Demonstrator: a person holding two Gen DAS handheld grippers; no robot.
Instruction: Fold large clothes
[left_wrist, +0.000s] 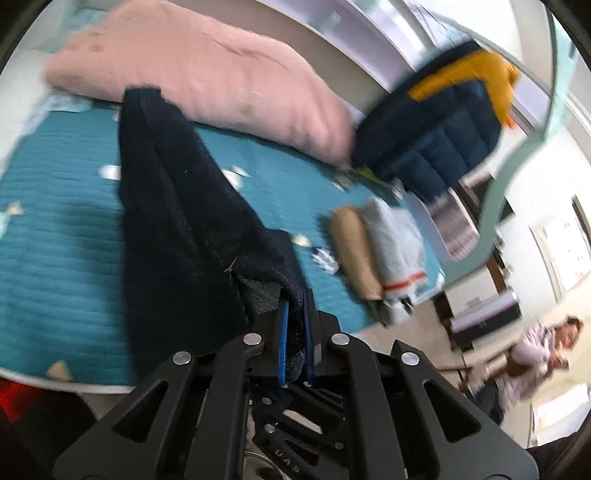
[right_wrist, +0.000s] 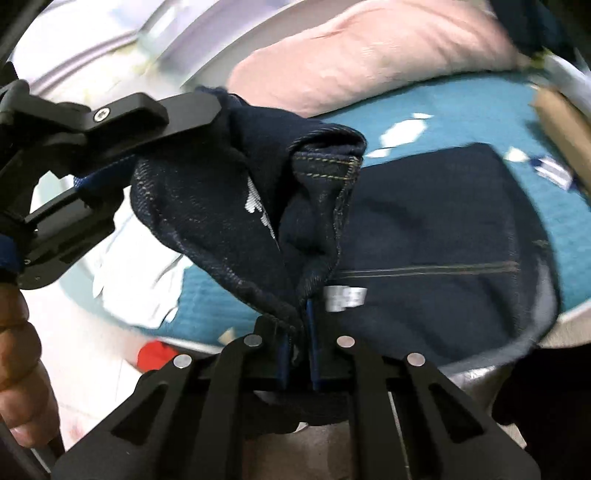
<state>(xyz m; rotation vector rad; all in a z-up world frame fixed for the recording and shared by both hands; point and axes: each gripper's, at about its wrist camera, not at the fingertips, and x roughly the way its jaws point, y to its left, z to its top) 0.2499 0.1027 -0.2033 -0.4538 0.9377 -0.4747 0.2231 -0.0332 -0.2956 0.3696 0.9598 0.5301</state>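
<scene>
Blue-padded fingers of the left gripper (left_wrist: 295, 314) are clenched on a bunched edge of the dark denim jeans (left_wrist: 177, 206), the cloth filling the narrow gap between the pads. From this pinch the jeans run away from the left wrist camera as a long, narrow, hanging band over the teal quilted bedspread (left_wrist: 55, 229), the far end near the pink pillow (left_wrist: 207, 74); the long axis thus points from the gripper toward the pillow. Right gripper (right_wrist: 297, 325), likewise clamped, holds a seam edge of the same jeans (right_wrist: 424, 229) just beside a small white care label (right_wrist: 345, 297). In the right wrist view the left gripper (right_wrist: 122, 155) appears at upper left, gripping the garment near its yellow-stitched hem or waistband; which of the two cannot be told. Between the two pinches the denim is lifted and gathered, while a broad panel lies flat on the bedspread (right_wrist: 461, 110) to the right. Holding two points of one edge probably serves to raise the cloth so that it can be laid over itself in a fold. Beyond lie a navy and yellow padded jacket (left_wrist: 443, 122) and rolled tan and grey clothes (left_wrist: 373, 247). Motion blur obscures finer detail.
</scene>
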